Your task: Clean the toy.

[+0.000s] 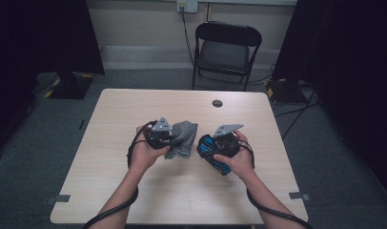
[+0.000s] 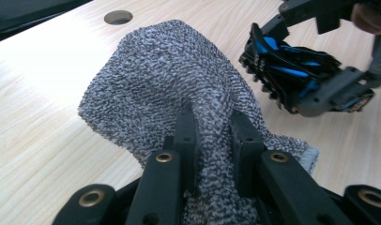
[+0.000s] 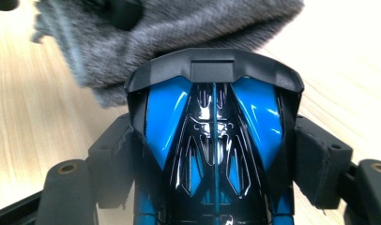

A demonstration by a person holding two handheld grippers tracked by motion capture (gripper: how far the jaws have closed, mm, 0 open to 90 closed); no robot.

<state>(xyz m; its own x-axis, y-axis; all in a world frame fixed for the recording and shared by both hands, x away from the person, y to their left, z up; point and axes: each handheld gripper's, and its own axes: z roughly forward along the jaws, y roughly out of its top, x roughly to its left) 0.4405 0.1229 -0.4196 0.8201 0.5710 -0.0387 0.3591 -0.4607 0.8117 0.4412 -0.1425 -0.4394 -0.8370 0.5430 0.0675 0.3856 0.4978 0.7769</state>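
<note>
So the left hand-held gripper (image 2: 212, 129) has its jaws pinched tight on a fold of a grey knit cloth (image 2: 165, 79), bunched up off the table (image 2: 43, 136); its own view shows the weave squeezed between the pads. The right hand-held gripper (image 3: 217, 154) is clamped wide around a blue and black toy car (image 3: 214, 136), one pad on each flank. From above you just see the cloth (image 1: 182, 138) and car (image 1: 211, 151) side by side, mid-table, both hands close together.
</note>
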